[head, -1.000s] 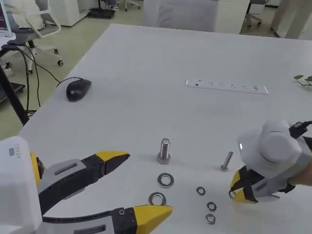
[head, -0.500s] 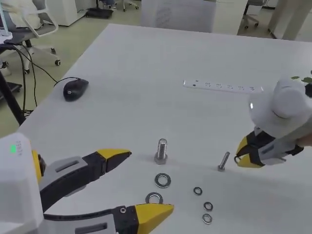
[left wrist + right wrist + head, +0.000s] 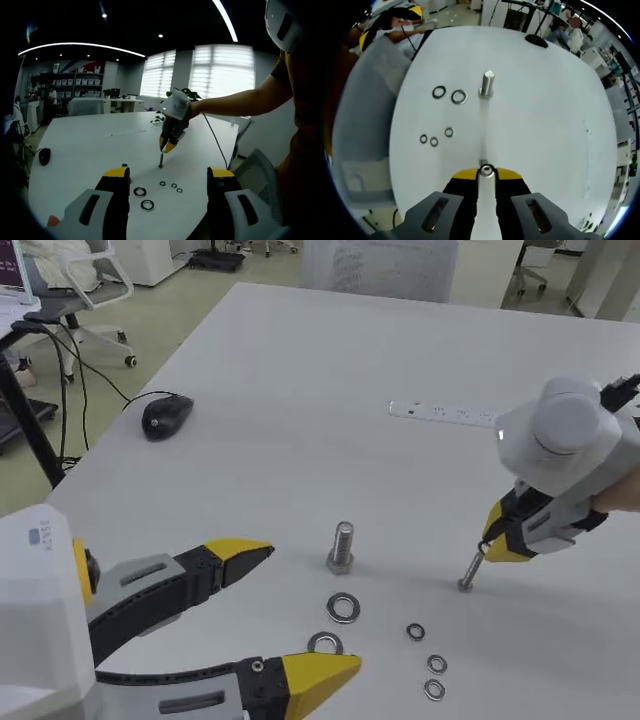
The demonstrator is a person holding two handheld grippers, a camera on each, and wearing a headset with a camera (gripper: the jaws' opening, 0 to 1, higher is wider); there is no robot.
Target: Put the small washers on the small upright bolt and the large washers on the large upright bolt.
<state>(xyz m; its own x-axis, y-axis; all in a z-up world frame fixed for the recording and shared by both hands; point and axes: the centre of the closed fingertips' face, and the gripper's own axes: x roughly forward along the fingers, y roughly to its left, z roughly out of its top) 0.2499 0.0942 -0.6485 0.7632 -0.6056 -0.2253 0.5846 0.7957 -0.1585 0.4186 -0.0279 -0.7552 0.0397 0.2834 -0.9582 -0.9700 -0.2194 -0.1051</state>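
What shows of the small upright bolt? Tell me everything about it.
The small upright bolt is a slim, silvery metal bolt standing head-down on the white table, leaning slightly in the head view. It stands right of the large upright bolt and beyond three loose washers. The right gripper holds a small washer at its top end; whether that ring is over the tip cannot be told.
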